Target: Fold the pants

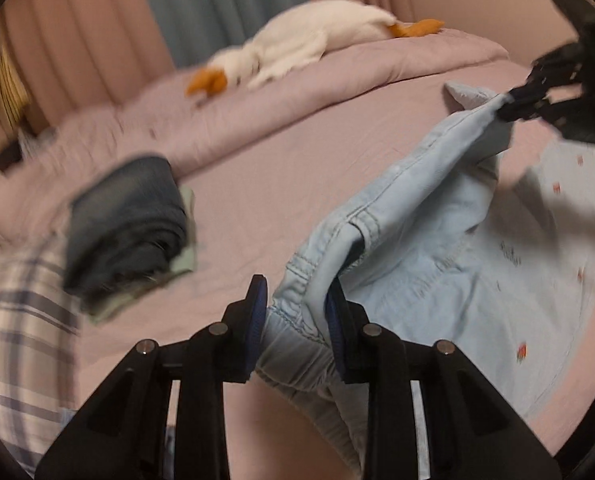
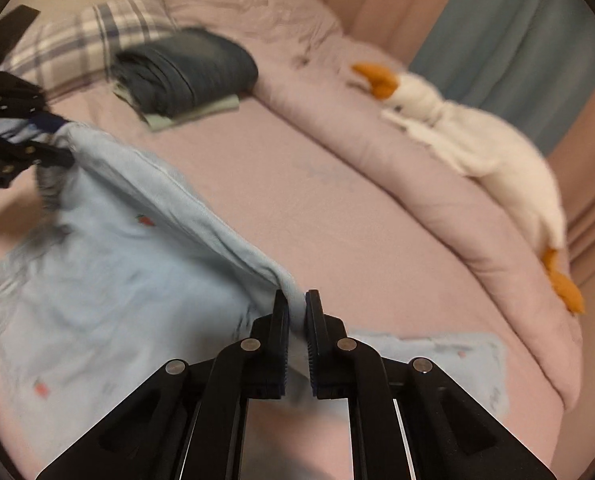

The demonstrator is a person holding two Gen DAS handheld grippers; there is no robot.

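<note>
Each camera sits just behind its own gripper and looks forward, low over the bed (image 1: pixel 257 184). The left view faces rightward, the right view leftward. Both share the pants (image 1: pixel 437 240), the goose toy (image 2: pixel 477 148) and the folded dark stack (image 1: pixel 125 220).

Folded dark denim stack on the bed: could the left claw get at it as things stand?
Probably not yet. The left claw is shut on the light blue pants' waistband. The folded dark denim stack lies unobstructed on the pink bedsheet.
</note>
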